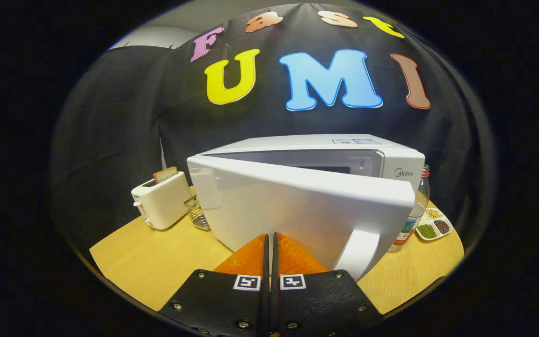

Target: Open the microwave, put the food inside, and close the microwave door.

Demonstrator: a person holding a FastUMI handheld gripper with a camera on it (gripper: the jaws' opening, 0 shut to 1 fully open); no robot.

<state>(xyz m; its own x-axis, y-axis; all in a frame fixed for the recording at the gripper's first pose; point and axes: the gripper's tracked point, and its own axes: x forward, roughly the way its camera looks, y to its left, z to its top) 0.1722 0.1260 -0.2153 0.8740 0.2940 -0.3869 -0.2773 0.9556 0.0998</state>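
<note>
While the microwave (316, 187) door (297, 210) stands partly ajar mid-tabletop (157, 262), the gripper (270, 241), fingers together and empty, nears it; closing remains.

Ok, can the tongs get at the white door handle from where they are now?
Probably yes. The closed orange tongs sit against the half-open white microwave door; its white handle is just beside them, with nothing between.

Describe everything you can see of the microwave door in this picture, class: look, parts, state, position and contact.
The microwave door is a plain white, smooth, glossy panel, hinged beside the toaster and standing partly ajar from the microwave body. A white vertical handle sits at its free edge. The gripper has its orange fingers shut together, tips at the door's outer face, seemingly pushing it; contact cannot be confirmed.
</note>
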